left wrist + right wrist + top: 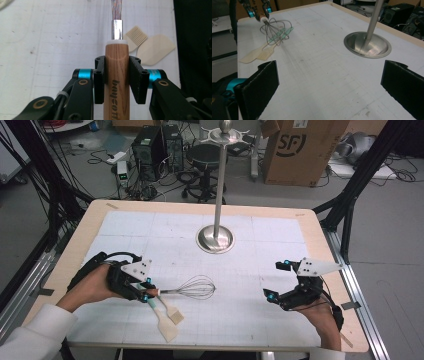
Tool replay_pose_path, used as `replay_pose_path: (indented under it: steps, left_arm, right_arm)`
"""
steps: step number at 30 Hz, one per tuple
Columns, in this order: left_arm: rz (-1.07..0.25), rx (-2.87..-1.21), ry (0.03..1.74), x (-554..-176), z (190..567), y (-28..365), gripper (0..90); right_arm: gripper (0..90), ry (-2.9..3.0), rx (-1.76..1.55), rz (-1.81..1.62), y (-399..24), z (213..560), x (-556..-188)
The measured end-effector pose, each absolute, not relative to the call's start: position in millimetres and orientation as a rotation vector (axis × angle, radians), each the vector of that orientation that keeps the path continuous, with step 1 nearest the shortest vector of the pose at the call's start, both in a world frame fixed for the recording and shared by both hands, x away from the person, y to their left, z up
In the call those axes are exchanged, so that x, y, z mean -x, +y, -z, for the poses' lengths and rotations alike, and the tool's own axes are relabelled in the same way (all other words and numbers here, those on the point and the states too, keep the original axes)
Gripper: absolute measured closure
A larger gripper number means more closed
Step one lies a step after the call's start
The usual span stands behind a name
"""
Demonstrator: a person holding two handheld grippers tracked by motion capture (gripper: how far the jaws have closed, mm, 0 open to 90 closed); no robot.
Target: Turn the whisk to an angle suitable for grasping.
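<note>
White mat (280, 235): one whisk (192, 287) clamped in left jaws, two spatulas (167, 317), right jaws wide, empty.

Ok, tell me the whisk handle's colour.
Light brown wood grain; the whisk handle shows best in the left gripper view.

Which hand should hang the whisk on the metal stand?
Left. The left gripper already clamps the whisk by its wooden handle. The right gripper is open and holds nothing, far from it.
</note>
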State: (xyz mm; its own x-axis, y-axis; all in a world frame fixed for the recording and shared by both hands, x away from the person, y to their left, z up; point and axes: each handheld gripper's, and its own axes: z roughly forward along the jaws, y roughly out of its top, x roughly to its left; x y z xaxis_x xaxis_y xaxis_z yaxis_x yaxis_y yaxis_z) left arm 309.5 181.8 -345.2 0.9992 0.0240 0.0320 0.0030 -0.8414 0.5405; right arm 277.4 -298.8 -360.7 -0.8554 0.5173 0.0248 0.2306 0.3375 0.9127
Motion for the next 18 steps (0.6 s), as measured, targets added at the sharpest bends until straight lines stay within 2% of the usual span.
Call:
replay_pose_path:
  steps: [8,18]
  left_arm:
    - [-0.078,-2.49,0.034,-310.9,317.8,172.4,68.6]
    - [-0.058,-2.443,0.021,-318.4,309.2,136.0,68.5]
  right_arm:
    - [0.1,2.386,-0.632,-1.537,-297.0,351.1,-278.8]
    - [0.1,2.429,-0.569,-1.569,-305.4,334.3,-281.0]
